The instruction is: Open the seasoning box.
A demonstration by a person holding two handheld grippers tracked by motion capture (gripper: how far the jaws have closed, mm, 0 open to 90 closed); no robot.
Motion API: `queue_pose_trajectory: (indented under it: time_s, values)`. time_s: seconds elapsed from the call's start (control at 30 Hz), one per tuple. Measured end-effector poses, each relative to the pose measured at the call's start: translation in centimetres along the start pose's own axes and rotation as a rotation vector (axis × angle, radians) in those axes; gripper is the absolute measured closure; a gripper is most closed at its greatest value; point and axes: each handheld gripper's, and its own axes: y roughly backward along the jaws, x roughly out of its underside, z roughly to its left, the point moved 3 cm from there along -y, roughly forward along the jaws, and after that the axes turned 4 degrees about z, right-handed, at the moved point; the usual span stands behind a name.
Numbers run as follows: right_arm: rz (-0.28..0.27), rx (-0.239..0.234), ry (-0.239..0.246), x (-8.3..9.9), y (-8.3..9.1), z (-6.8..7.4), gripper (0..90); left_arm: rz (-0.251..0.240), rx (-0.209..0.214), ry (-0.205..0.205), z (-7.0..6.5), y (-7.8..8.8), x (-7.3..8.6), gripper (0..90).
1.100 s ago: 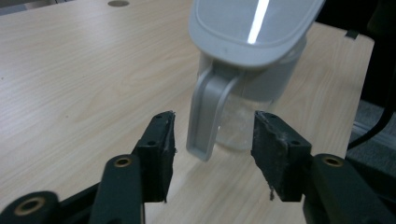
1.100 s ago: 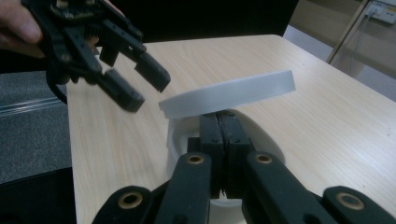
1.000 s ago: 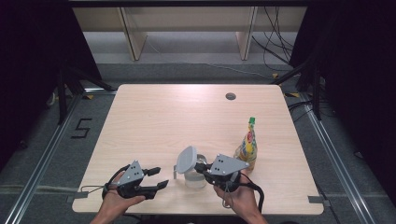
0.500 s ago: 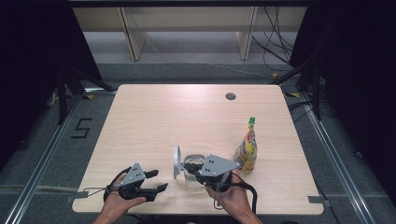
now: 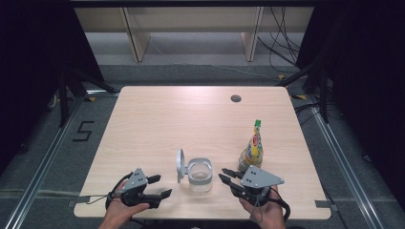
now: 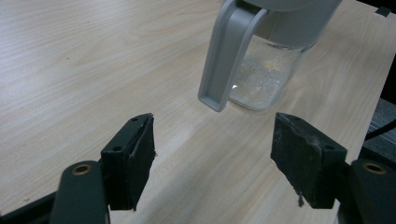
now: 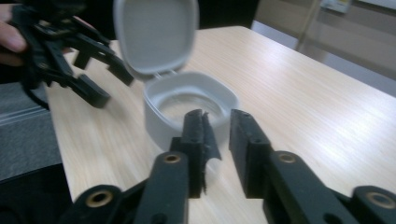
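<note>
A clear jar (image 5: pixel 200 175) with a grey rim stands near the table's front edge. Its hinged grey lid (image 5: pixel 180 165) stands upright on the jar's left side. My left gripper (image 5: pixel 161 186) lies left of the jar and points at it. Its jaws have just been opening and stand wide, with nothing between its pads (image 6: pixel 133 161); the lid (image 6: pixel 233 51) and jar (image 6: pixel 268 77) are just ahead. My right gripper (image 5: pixel 224 174) sits right of the jar, apart from it. Its jaws have just been opening to a narrow empty gap (image 7: pixel 223 126) in front of the jar rim (image 7: pixel 187 100).
A small yellow bottle (image 5: pixel 252 150) with a green cap stands just behind my right gripper. The wooden table (image 5: pixel 191 119) has a round cable hole (image 5: pixel 235 98) at the back right. Wooden shelving stands beyond the table's far edge.
The lid swung from tilted over the jar to upright on its left. My right gripper drew back to the right, away from the jar, with its jaws parted. The left jaws spread wider.
</note>
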Motion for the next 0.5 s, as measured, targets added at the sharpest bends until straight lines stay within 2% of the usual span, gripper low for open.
queue_pose_trajectory:
  time_s: [0.07, 0.1, 0.13, 0.2, 0.23, 0.27, 0.3, 0.33, 0.37, 0.4, 0.43, 0.47, 0.5]
  values:
    - [0.007, 0.03, -0.028, 1.3, 1.1, -0.6, 71.5, 0.004, -0.002, 0.029, -0.2, 0.0, 0.2, 28.8]
    - [0.007, 0.03, -0.028, 1.3, 1.1, -0.6, 71.5, 0.006, -0.004, 0.026, -0.2, 0.0, 0.2, 28.8]
    - [0.012, 0.038, -0.033, 1.6, 1.3, -0.7, 70.4, 0.01, -0.005, 0.006, -0.1, 0.0, 0.2, 28.8]
    - [0.004, 0.073, -0.037, 2.1, 1.9, -1.1, 68.2, 0.018, -0.006, 0.011, -0.2, 0.0, 0.3, 28.8]
    - [0.016, 0.075, -0.072, 2.4, 2.3, -1.1, 66.4, 0.02, -0.005, 0.013, -0.3, 0.0, 0.4, 28.8]
    - [0.029, 0.081, -0.095, 2.7, 2.7, -1.3, 65.1, 0.021, -0.003, 0.037, -0.5, -0.1, 0.4, 28.7]
    - [0.022, 0.116, -0.087, 2.9, 3.0, -1.6, 64.0, 0.029, -0.001, 0.028, -0.5, -0.1, 0.5, 28.5]
    - [0.027, 0.116, -0.103, 3.2, 3.3, -1.8, 62.7, 0.037, -0.008, 0.009, -0.5, 0.0, 0.4, 28.4]
    - [0.033, 0.121, -0.11, 3.5, 3.5, -2.0, 61.3, 0.041, -0.005, 0.013, -0.5, -0.1, 0.5, 28.2]
    - [0.036, 0.131, -0.098, 3.8, 3.6, -2.3, 60.2, 0.043, -0.008, 0.015, -0.5, 0.0, 0.5, 28.3]
    - [0.057, 0.131, -0.133, 4.4, 3.9, -2.5, 58.8, 0.042, -0.013, 0.008, -0.5, 0.0, 0.5, 28.2]
    - [0.048, 0.144, -0.13, 4.6, 3.9, -2.7, 57.7, 0.037, -0.011, 0.037, -0.7, -0.1, 0.6, 27.9]
    - [0.067, 0.135, -0.155, 4.9, 4.1, -2.7, 56.3, 0.037, -0.012, 0.04, -0.7, -0.1, 0.7, 27.8]
